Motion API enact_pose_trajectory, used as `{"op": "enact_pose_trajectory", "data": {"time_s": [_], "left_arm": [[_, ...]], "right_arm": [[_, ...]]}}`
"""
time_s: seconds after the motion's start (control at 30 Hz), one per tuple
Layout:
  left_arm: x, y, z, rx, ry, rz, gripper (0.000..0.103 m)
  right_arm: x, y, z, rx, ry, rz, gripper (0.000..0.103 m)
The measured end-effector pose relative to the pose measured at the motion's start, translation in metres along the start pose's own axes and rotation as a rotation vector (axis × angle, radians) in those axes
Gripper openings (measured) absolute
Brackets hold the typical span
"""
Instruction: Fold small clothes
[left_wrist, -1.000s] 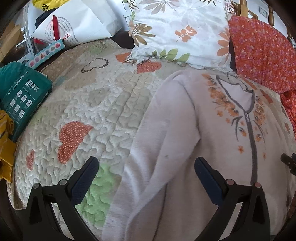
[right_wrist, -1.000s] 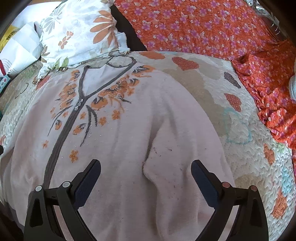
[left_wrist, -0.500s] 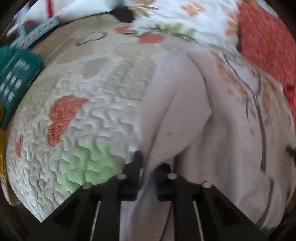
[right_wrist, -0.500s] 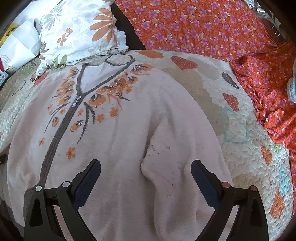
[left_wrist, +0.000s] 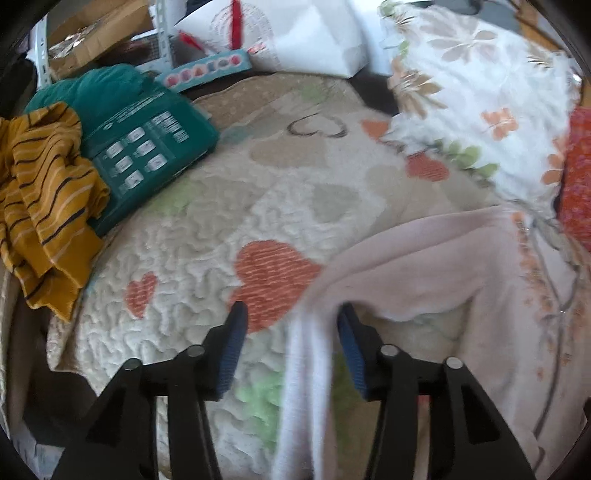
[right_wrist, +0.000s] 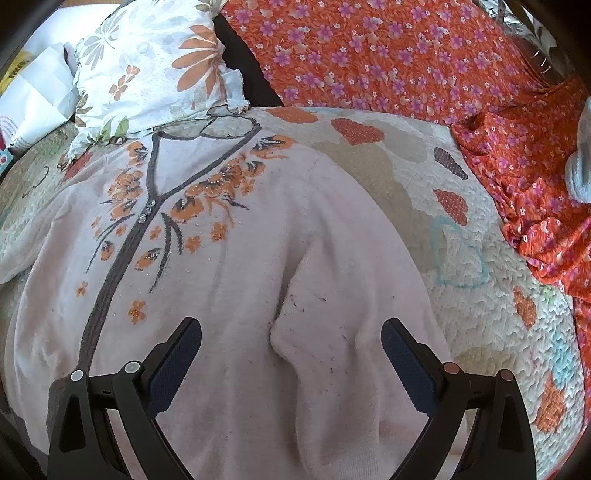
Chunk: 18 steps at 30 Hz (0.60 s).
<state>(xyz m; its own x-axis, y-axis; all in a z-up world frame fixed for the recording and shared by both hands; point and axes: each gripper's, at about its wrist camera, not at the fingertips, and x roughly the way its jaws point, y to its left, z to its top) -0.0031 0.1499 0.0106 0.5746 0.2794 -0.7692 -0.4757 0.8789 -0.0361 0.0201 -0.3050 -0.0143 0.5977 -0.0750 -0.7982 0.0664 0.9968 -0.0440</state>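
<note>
Sleeve dragged off the quilt, left claw opening around it, right claw wide open, empty, above cardigan

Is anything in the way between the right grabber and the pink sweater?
No, nothing visible. The right gripper hangs open right above the pink sweater, with only its folded sleeve under the gap between the fingers. The flowered pillow and orange cloth lie farther back.

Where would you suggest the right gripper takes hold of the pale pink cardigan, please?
Probably the raised fold of the cardigan sleeve lying between the open right gripper jaws. Come straight down from above: that ridge stands proud of the flat body, so the pads can close across it.
</note>
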Motion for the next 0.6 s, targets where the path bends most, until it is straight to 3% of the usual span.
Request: {"op": "enact_pose_trajectory", "data": {"time_s": [0.23,0.6], "left_arm": [[-0.039,-0.061,-0.022,0.206,-0.094,-0.122,0.069],[-0.032,-0.126,-0.057,0.402,-0.018,-0.183,0.070]], "right_arm": [[0.002,0.004,-0.001,-0.015,0.023,-0.018,0.100],[0.004,0.010,0.000,-0.013,0.007,0.001,0.100]]}}
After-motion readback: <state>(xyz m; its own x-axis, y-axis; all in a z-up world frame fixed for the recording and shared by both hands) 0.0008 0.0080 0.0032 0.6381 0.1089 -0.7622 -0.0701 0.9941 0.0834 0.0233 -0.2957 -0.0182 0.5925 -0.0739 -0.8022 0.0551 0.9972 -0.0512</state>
